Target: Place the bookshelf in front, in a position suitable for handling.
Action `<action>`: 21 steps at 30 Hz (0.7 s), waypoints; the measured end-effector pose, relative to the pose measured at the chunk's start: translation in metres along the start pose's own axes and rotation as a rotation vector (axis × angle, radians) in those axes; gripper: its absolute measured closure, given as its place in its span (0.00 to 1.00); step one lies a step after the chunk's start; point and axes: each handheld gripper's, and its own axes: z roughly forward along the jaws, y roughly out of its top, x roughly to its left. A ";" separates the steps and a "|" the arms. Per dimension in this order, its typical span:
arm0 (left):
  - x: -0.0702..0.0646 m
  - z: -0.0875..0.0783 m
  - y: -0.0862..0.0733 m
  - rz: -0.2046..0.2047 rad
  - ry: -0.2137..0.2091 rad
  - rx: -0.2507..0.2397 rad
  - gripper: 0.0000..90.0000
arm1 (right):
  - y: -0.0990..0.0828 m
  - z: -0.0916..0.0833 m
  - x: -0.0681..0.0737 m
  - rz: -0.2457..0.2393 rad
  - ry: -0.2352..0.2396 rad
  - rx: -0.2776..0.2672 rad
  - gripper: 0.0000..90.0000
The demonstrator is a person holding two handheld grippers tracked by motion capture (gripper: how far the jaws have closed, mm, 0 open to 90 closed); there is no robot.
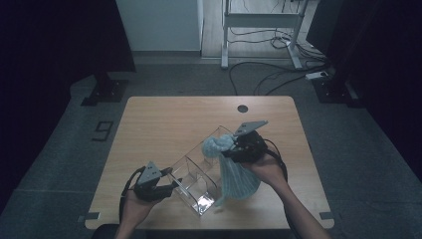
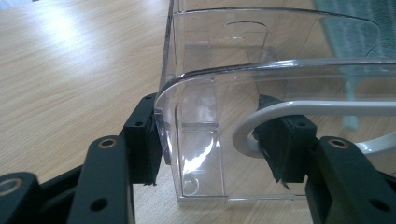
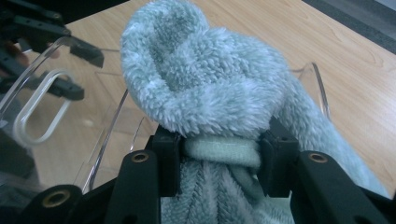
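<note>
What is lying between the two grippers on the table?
In the high view, the clear plastic divided box stands between the left gripper, which clamps its end wall, and the right gripper, which holds the fluffy light-blue towel.

The clear divided box [image 1: 196, 174] stands on the table [image 1: 164, 119], toward its near edge, running diagonally from near centre to far right. The left gripper [image 1: 166, 186] sits at the box's left, jaws astride its end wall. The towel [image 1: 234, 172], clamped in the right gripper [image 1: 229, 149], hangs just right of the box, its bunched top over the far compartment
</note>
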 end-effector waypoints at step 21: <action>0.000 0.000 0.000 0.002 -0.001 0.001 0.50 | 0.024 0.077 -0.005 -0.001 -0.026 0.088 0.64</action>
